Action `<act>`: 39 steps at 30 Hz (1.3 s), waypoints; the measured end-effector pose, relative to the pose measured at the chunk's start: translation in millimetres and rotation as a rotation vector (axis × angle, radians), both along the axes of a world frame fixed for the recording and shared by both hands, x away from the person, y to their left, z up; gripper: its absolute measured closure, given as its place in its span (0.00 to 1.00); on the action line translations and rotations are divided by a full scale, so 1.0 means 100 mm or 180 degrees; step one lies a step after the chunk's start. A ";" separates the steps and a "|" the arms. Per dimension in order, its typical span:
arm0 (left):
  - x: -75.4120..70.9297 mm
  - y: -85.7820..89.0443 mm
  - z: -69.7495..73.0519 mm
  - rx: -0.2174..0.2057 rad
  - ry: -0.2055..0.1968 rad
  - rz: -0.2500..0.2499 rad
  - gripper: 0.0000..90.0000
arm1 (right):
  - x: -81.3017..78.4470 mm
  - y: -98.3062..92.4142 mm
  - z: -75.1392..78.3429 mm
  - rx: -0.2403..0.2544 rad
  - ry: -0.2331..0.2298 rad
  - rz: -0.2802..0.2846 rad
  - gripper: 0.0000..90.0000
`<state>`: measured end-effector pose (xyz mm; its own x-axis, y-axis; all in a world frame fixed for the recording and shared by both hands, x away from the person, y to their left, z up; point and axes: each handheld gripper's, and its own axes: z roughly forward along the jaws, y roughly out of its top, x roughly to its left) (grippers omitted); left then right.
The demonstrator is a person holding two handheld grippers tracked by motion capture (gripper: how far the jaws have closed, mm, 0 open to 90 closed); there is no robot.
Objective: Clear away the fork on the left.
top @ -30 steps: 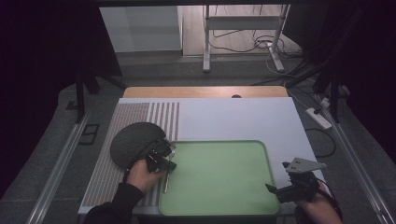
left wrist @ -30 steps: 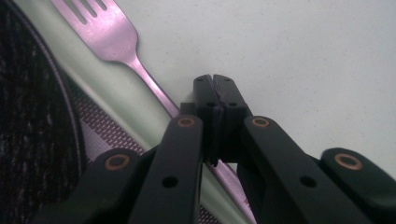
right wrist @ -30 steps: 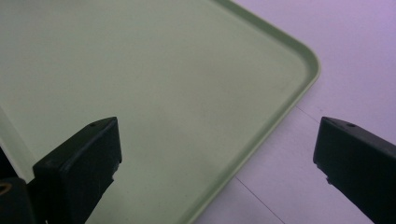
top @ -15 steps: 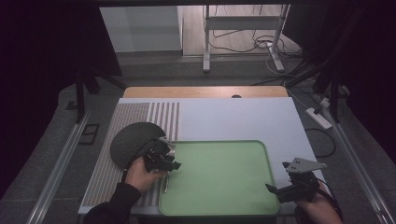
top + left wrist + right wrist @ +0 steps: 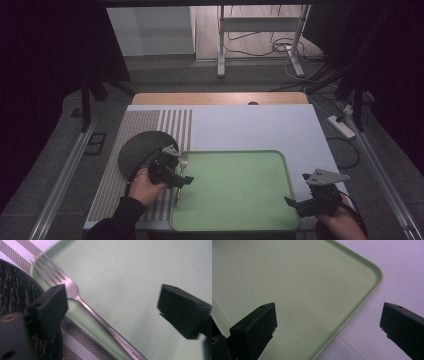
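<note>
The left gripper (image 5: 182,181) sits over the left edge of the green tray (image 5: 280,156), and its 2 jaws have just been opening; they now stand wide apart with nothing clamped between them. In the left gripper view (image 5: 111,305) the fork (image 5: 82,303) lies free between the jaws, much nearer the left jaw than the right: that jaw's tip overlaps the base of the tines in the picture, though whether it touches the metal I cannot tell. The right jaw is well clear of the fork, over bare tray (image 5: 130,270).

The fork rests along the tray's left rim, its tines pointing toward the dark round plate (image 5: 15,297) and its handle running down along the inner slope of the rim. In the high view the fork (image 5: 181,172) lies lengthwise just inside that rim, with the dark round plate (image 5: 137,150) just beside it on the striped placemat (image 5: 145,122).

The right gripper (image 5: 296,204) hangs at the tray's near right corner, jaws spread wide and holding nothing. In the right gripper view (image 5: 328,322) the rounded tray corner (image 5: 372,275) and the white table surface (image 5: 392,262) lie between its 2 jaws.
</note>
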<state>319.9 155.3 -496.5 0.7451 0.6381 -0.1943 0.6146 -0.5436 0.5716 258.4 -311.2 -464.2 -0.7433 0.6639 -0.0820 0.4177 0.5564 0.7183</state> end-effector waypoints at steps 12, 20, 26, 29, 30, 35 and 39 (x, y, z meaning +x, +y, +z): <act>-0.04 0.22 0.04 -0.0292 -0.0020 0.0138 0.00 | 0.00 0.00 0.00 0.0013 -0.0004 -0.0003 0.01; -0.15 0.34 0.04 -0.0277 -0.0052 0.0154 0.00 | 0.00 0.00 0.00 0.0019 -0.0008 -0.0012 0.01; -0.26 0.45 0.05 -0.0265 -0.0122 0.0271 0.00 | 0.00 0.00 0.00 0.0023 -0.0008 -0.0018 0.01; -0.31 0.53 0.03 -0.0287 -0.0094 0.0330 0.00 | 0.00 0.00 0.00 0.0026 -0.0008 -0.0021 0.01; -0.32 0.54 0.03 -0.0291 -0.0091 0.0343 0.00 | 0.00 0.00 0.00 0.0037 -0.0010 -0.0025 0.01; -0.40 0.64 0.01 -0.0287 -0.0072 0.0444 0.00 | 0.00 -0.01 0.00 0.0033 -0.0007 -0.0030 0.01; -0.46 0.71 -0.01 -0.0300 -0.0065 0.0504 0.00 | 0.00 -0.01 0.00 0.0035 -0.0008 -0.0033 0.01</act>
